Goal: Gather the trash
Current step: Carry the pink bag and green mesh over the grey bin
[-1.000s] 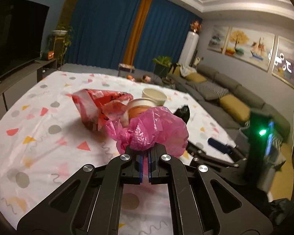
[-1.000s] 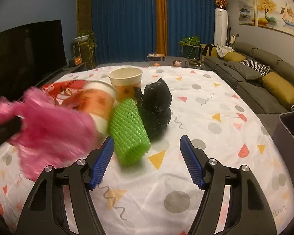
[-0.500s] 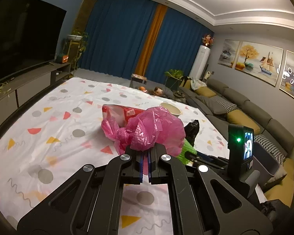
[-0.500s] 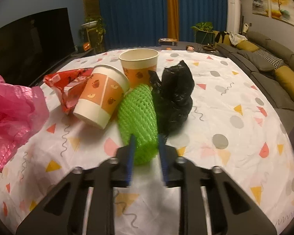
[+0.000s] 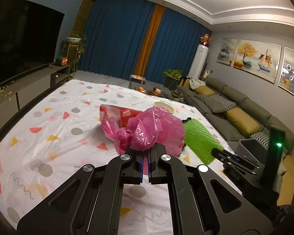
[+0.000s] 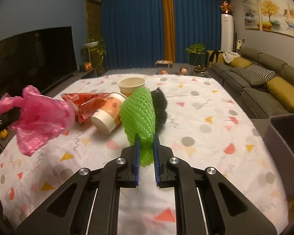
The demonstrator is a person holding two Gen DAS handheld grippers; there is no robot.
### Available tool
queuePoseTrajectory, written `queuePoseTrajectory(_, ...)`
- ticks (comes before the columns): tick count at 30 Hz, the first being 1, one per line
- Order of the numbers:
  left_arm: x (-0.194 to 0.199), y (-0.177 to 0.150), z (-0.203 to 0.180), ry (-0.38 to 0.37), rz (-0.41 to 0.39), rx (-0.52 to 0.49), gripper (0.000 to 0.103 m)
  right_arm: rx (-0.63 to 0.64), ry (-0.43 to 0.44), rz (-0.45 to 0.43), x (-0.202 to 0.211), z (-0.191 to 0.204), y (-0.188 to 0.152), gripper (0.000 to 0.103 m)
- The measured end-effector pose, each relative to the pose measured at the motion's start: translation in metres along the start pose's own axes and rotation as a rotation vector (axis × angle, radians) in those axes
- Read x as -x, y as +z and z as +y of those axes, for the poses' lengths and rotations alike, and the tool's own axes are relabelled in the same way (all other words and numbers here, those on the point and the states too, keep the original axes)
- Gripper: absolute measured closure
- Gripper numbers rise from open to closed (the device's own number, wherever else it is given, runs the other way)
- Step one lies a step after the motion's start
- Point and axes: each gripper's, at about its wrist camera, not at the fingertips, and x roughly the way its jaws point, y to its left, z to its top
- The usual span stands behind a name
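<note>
Carrying both pieces to the grey plastic bin comes next: left gripper pinches the crumpled pink plastic bag aloft; right gripper squeezes the green foam mesh sleeve above the bench. Keep both grips firm until over the bin.

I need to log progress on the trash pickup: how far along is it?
Nothing visibly binned yet; the grey bin shows no trash inside. In hand: left claw grips the pink bag, right claw pinches the green foam net. Left on the table: red wrapper, tipped cup, upright cup, black bag.
</note>
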Motion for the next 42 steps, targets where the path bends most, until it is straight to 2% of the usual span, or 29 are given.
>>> queuePoseTrajectory(6, 0.008, -0.002, -0.025, -0.020, -0.004, -0.032, 0.101, -0.022, -0.012, -0.056, 0.042, -0.017, -0.007, 0.090)
queuePoseTrajectory(15, 0.009, -0.008, -0.061, -0.058, -0.001, -0.070, 0.101, -0.063, -0.039, -0.110, 0.080, -0.047, -0.010, 0.090)
queuePoseTrajectory(42, -0.031, -0.016, -0.173, -0.201, 0.041, -0.224, 0.101, -0.186, -0.163, -0.196, 0.128, -0.130, -0.016, 0.090)
